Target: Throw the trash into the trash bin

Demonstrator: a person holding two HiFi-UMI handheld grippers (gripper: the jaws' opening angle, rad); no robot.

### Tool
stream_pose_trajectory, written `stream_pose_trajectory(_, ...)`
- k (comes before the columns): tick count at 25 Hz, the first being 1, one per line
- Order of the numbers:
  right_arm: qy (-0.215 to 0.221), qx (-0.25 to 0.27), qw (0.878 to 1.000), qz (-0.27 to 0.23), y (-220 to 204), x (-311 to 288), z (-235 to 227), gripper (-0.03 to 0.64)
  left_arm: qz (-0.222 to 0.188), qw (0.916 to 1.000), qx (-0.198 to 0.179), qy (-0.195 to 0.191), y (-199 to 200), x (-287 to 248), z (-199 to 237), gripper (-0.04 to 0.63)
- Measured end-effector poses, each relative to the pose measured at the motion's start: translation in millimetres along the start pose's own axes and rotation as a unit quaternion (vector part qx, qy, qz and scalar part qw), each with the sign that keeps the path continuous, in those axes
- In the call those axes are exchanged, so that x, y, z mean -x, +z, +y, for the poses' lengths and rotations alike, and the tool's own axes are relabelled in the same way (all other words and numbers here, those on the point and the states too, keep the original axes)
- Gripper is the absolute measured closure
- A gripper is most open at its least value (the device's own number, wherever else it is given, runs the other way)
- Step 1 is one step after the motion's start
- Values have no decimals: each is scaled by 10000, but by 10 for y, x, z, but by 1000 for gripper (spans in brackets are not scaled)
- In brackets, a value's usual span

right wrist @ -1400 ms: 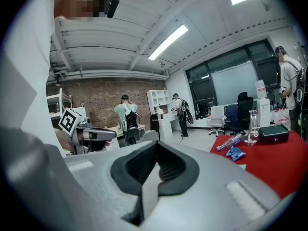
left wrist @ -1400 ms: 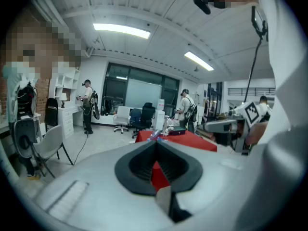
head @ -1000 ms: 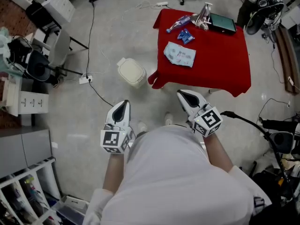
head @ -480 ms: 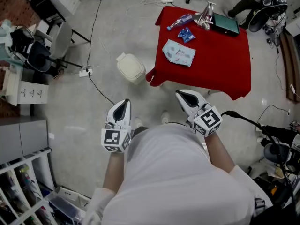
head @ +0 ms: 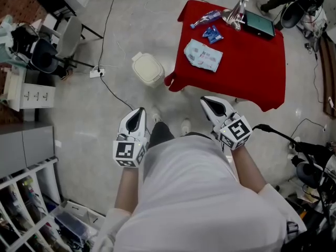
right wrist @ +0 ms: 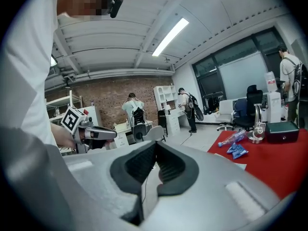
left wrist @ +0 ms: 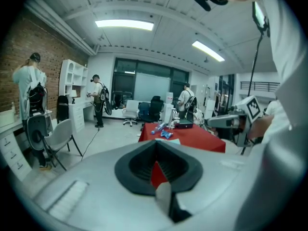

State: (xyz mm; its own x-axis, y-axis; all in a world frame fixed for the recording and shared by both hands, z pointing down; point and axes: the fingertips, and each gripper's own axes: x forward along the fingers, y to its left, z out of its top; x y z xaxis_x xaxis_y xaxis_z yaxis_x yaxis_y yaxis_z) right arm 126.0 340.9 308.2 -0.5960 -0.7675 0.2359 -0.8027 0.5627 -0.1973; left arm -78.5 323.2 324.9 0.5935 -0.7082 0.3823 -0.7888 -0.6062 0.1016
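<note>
place: lab-like office | signs: brick wall [left wrist: 45, 57], office chairs [left wrist: 155, 106], white shelving [left wrist: 72, 78], floor cables [head: 107, 25]

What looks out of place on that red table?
A plastic bottle lies on its side, with a crumpled blue wrapper and a flat packet loose on the red table; the trash bin stands on the floor beside it.
</note>
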Motion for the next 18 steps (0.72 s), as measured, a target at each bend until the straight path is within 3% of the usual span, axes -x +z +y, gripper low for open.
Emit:
stream_pose_trajectory(10,-325,-253,9988,275,-19,-712,-292,618,222,9992,-236,-215,60,-627,772,591)
stream_pose_trajectory(18,-732,-437,9954,428,32,-1350,-486,618,460,9958,-323,-730,35,-1077,1384,591)
